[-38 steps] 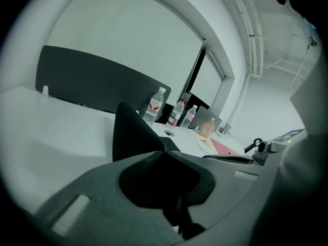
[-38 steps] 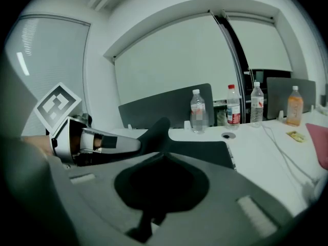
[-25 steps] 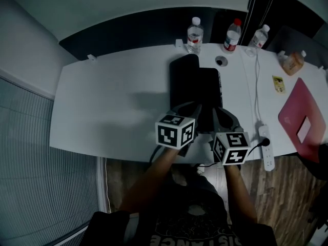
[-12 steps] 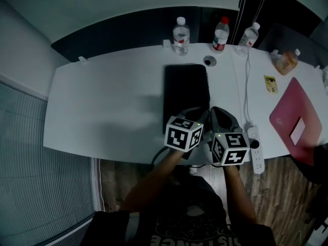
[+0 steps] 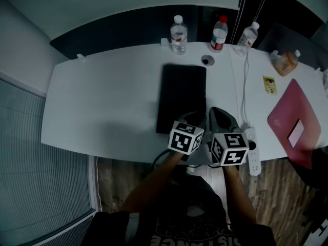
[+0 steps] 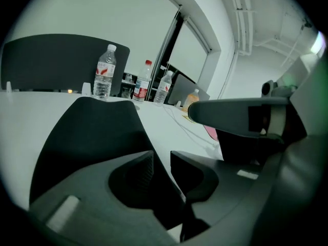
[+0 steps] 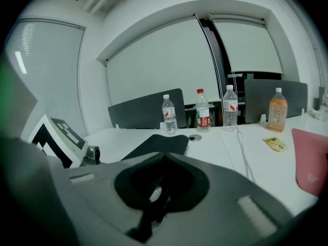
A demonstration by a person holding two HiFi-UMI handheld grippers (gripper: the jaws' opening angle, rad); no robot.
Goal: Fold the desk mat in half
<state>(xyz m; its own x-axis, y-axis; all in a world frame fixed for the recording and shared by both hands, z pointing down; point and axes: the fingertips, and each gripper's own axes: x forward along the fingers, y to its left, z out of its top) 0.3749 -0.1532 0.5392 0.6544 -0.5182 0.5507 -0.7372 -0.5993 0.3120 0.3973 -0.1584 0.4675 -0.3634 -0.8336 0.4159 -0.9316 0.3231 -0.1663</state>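
Note:
The black desk mat (image 5: 182, 96) lies flat on the white table (image 5: 102, 101) as a narrow doubled rectangle, running from the near edge toward the bottles. My left gripper (image 5: 192, 118) sits low at the mat's near end. In the left gripper view its jaws (image 6: 161, 158) have just been opening; a gap shows between them, the mat (image 6: 97, 132) is dark behind it, and the pads press on nothing. My right gripper (image 5: 218, 114) is just right of the mat's near right corner. Its tips (image 7: 164, 157) meet, shut, with the mat (image 7: 159, 145) ahead and to the left.
Three water bottles (image 5: 178, 34) (image 5: 219, 33) (image 5: 248, 35) stand along the far edge by a cable grommet (image 5: 207, 60). A white cable runs to a power strip (image 5: 252, 152) at the near right. An orange drink bottle (image 5: 285, 63), a small card (image 5: 270, 84) and a pink pad (image 5: 294, 122) lie further right.
The mat's raised upper layer has come down flat. Both grippers drew back toward the near edge, the left one sinking, and the left jaws have parted.

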